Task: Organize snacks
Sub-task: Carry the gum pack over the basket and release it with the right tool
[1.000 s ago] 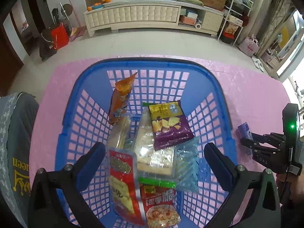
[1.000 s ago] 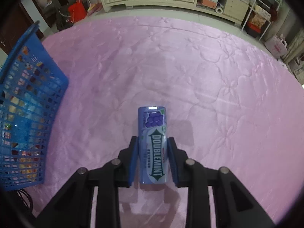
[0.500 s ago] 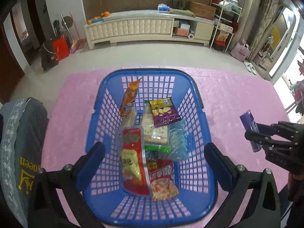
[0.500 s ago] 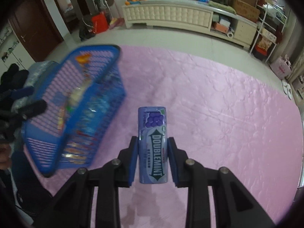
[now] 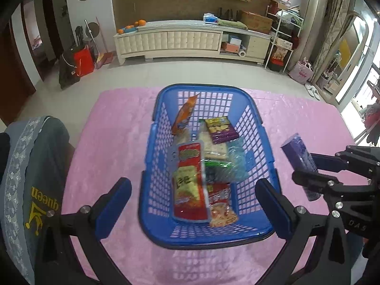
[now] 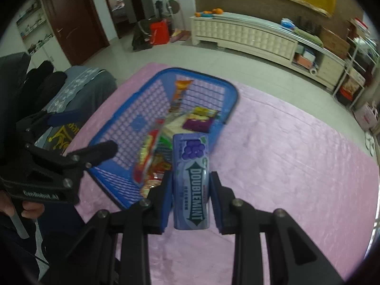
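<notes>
A blue plastic basket (image 5: pixel 268 142) stands on the pink table cover and holds several snack packets, among them a red packet (image 5: pixel 188 180) and a purple chip bag (image 5: pixel 219 129). My left gripper (image 5: pixel 193 196) is open and empty, held above the basket's near end. My right gripper (image 6: pixel 191 188) is shut on a purple Doublemint gum box (image 6: pixel 192 178), in the air to the right of the basket. The gum box also shows in the left wrist view (image 5: pixel 300 159). The basket also shows in the right wrist view (image 6: pixel 228 95).
The pink cover (image 5: pixel 114 142) spreads around the basket on all sides. A grey cushion with yellow lettering (image 5: pixel 35 185) lies at the table's left edge. A long white cabinet (image 5: pixel 190 40) stands against the far wall.
My left gripper has risen and pulled back from the basket. My right gripper has lifted the gum box off the table and swung it left toward the basket.
</notes>
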The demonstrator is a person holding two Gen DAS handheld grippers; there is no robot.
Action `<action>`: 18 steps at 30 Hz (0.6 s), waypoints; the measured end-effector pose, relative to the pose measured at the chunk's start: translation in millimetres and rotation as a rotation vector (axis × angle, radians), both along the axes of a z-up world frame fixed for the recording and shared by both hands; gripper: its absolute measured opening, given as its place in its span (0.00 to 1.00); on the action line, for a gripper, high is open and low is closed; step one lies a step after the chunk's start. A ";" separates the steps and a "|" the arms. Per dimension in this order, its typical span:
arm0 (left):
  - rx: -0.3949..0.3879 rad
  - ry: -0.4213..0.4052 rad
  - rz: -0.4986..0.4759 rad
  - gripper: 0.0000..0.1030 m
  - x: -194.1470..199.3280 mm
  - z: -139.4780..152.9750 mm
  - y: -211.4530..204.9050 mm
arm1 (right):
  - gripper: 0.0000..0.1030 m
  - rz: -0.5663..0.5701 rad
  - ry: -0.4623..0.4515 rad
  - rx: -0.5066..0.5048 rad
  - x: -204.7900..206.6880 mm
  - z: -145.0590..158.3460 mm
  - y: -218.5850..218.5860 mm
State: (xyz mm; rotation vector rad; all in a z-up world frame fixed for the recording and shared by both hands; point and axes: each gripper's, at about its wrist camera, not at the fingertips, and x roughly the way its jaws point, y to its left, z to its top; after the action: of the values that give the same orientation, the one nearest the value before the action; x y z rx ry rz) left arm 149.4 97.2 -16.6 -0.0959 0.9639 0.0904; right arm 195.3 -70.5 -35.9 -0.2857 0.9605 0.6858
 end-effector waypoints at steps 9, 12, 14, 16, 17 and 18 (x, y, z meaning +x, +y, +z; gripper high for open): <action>0.042 -0.018 -0.002 1.00 -18.5 -3.7 19.3 | 0.34 0.076 0.031 -0.077 -3.2 -19.8 50.8; 0.045 -0.012 0.009 1.00 -19.7 -10.3 26.3 | 0.34 0.078 0.049 -0.105 -2.6 -30.3 62.1; 0.043 -0.009 0.011 1.00 -21.5 -14.3 29.0 | 0.34 0.079 0.059 -0.131 -2.0 -37.1 68.9; 0.028 -0.005 0.006 1.00 -23.3 -20.0 31.6 | 0.34 0.082 0.063 -0.160 -2.1 -42.8 74.7; 0.022 -0.003 0.005 1.00 -23.9 -22.7 32.7 | 0.34 0.073 0.067 -0.174 -1.1 -45.7 76.9; 0.018 0.001 0.007 1.00 -24.4 -24.9 34.2 | 0.34 0.060 0.070 -0.187 0.9 -47.2 77.7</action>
State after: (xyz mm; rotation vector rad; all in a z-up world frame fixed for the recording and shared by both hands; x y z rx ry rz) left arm 125.0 131.3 -41.5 -0.0826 0.9637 0.1052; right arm 196.2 7.1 -83.1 -0.4592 1.0884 0.6650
